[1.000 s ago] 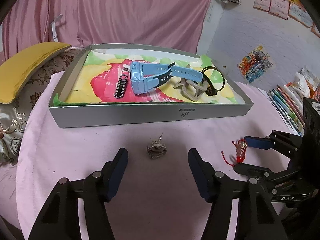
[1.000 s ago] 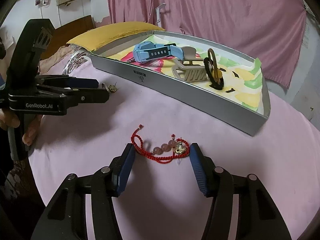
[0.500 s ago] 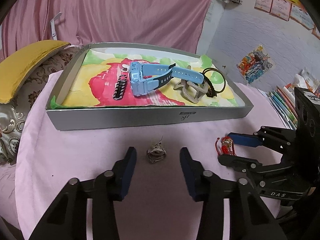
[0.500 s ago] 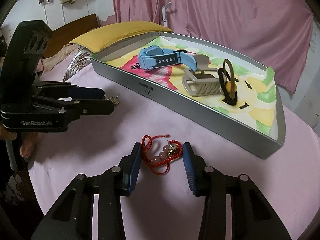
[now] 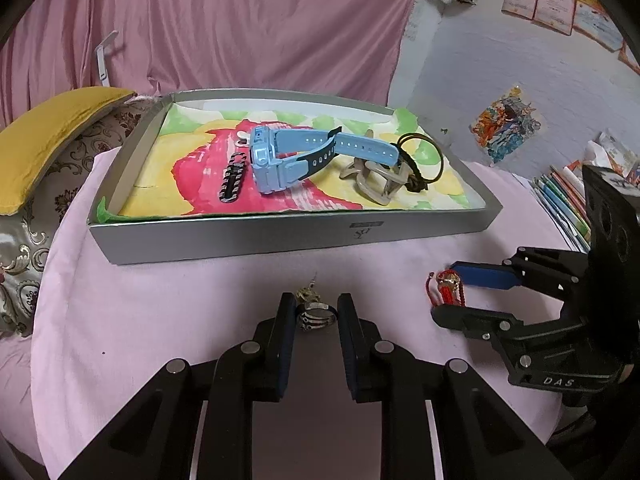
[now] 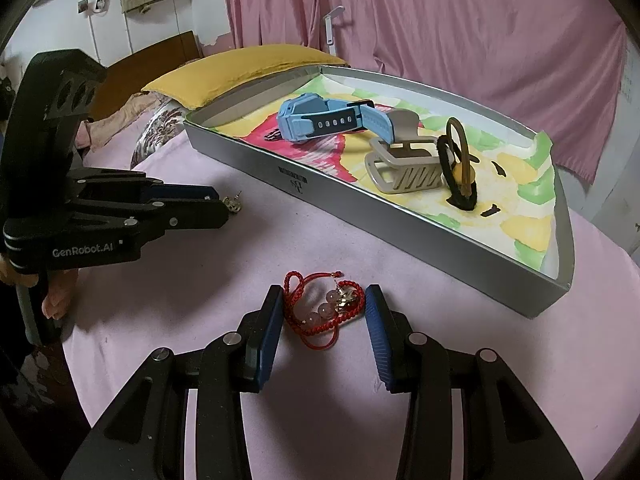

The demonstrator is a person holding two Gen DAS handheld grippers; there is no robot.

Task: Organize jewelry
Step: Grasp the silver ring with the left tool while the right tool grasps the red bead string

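Observation:
My left gripper (image 5: 317,312) is shut on a small silver ring (image 5: 314,313) that lies on the pink tablecloth. My right gripper (image 6: 324,304) has closed onto a red cord bracelet (image 6: 322,309) with pink beads and a gold charm, its pads touching the cord on both sides; the bracelet rests on the cloth. The bracelet also shows in the left wrist view (image 5: 448,288). A grey tray (image 5: 280,236) behind holds a blue watch (image 5: 288,156), a black chain piece (image 5: 233,181), a beige clip (image 5: 376,180) and black hair ties (image 5: 420,160).
A yellow cushion (image 5: 44,132) lies left of the tray. Books and papers (image 5: 560,200) sit at the right edge. A pink curtain (image 5: 240,28) hangs behind. The left gripper body (image 6: 80,200) is at the left of the right wrist view.
Both grippers have closed inward: the left jaws onto the silver ring, the right jaws onto the red bracelet, which has bunched up between the pads.

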